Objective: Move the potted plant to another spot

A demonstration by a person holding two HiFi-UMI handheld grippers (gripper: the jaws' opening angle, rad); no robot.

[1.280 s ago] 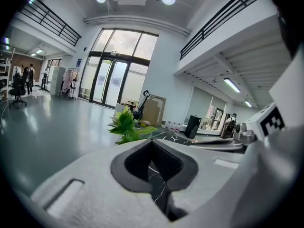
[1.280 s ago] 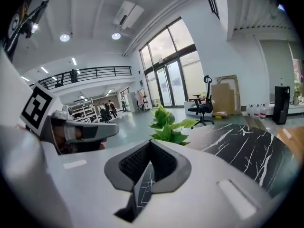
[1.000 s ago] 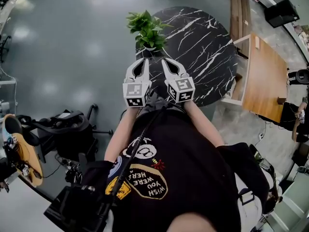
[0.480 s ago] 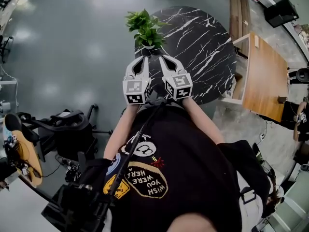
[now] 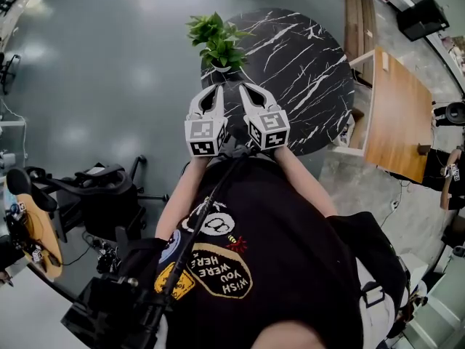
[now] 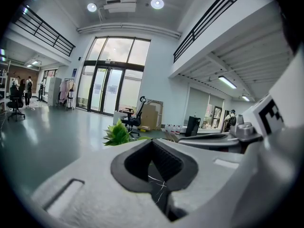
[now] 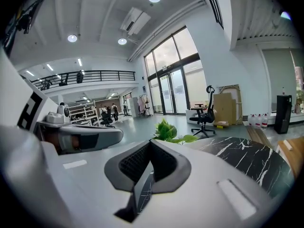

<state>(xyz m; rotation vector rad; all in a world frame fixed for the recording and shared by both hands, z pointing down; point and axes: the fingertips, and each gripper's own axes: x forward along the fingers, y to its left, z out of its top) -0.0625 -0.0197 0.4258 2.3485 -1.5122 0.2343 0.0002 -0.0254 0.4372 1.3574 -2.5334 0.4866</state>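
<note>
Plant (image 5: 218,42) upright at far-left edge of round marble table (image 5: 312,71), just beyond both gripper tips, apart from them. Left gripper (image 5: 216,93) and right gripper (image 5: 248,91) side by side over near-left table edge, pointing at plant, jaws of each pressed together, both empty. Wooden desk (image 5: 396,115) right of table, dark chair (image 5: 102,195) near left.

Bare black tabletop (image 5: 305,71) right of potted plant (image 5: 218,41)

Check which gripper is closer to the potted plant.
Left, marginally. The left gripper sits just below the potted plant in the head view; the right gripper is below and right of it. Neither touches it.
</note>
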